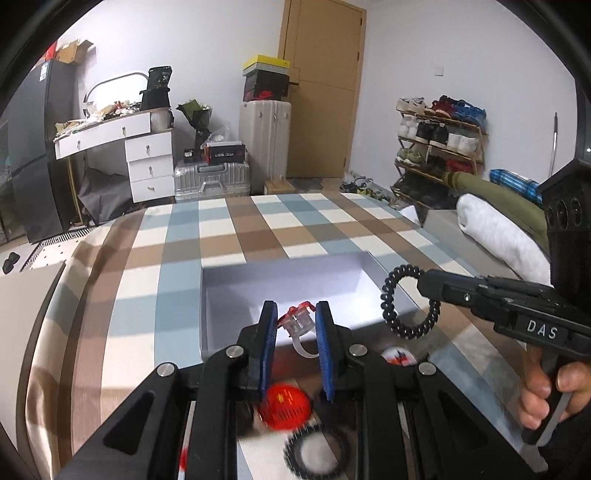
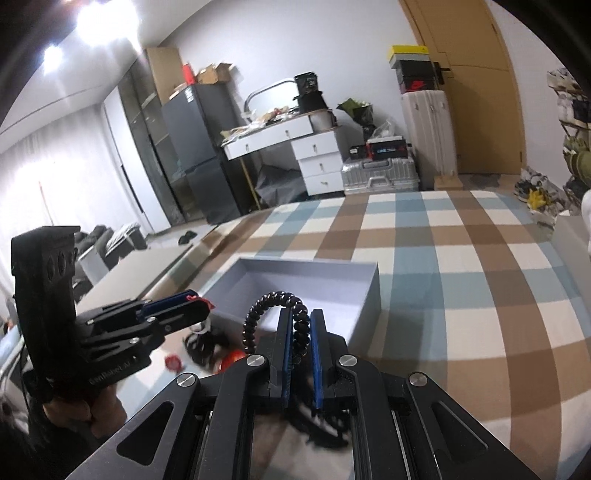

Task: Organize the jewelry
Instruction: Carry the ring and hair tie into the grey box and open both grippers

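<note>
Jewelry is in both tools: the left gripper (image 1: 295,325) clamps a clear plastic ring (image 1: 297,326) with a red top, band hanging toward the lower frame, and the right gripper (image 2: 299,328) is clenched on a black coil bracelet (image 2: 275,314) whose loop stands upright. Both hang at the near edge of the open white box (image 1: 236,291) on the checked cloth (image 1: 221,236). Only the left view shows a red badge (image 1: 282,406) and a second dark ring-shaped piece (image 1: 314,454), both blurred, below its fingers.

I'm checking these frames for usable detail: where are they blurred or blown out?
Left wrist view: the red badge and black ring at the bottom are motion-smeared; the box floor glares white. Right wrist view: ceiling lights blow out, and the clutter under the right gripper is smeared.
</note>
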